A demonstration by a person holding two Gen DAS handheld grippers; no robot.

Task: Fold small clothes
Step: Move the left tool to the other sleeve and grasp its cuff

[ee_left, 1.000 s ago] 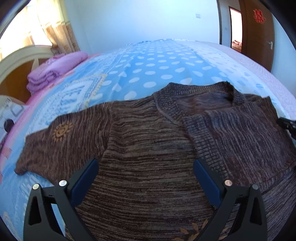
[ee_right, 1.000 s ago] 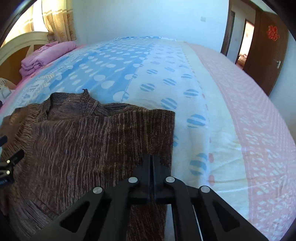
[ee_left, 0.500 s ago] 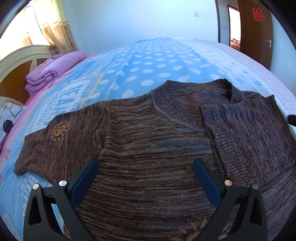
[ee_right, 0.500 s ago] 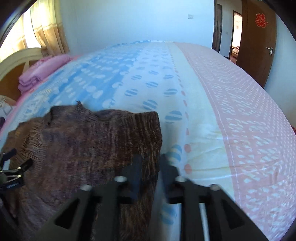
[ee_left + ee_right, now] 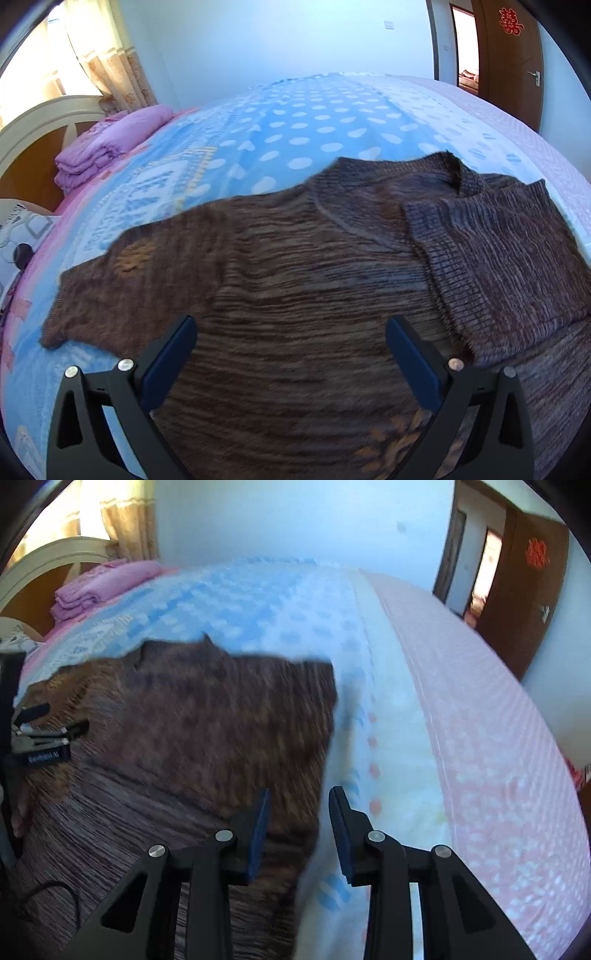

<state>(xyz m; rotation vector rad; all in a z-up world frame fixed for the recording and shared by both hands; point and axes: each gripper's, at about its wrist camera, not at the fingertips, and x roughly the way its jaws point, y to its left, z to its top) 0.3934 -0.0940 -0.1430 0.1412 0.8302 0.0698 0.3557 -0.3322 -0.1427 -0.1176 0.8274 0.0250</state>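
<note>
Your left gripper (image 5: 291, 332) wide apart over sweater (image 5: 295, 280) on bed (image 5: 295, 122). Your right gripper (image 5: 299, 805) parted, empty; folded sleeve (image 5: 498, 266) at 3 o'clock.

One sweater (image 5: 314, 280), one folded blanket (image 5: 110, 147), two claws (image 5: 291, 354)

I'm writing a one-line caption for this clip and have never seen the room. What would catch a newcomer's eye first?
The brown knit sweater dominates, spread on the blue polka-dot bedspread, one sleeve folded across its chest and the other lying out flat. The left gripper hovers wide open above its body, and the right gripper is open at the folded edge. A folded pink quilt sits by the headboard.
</note>
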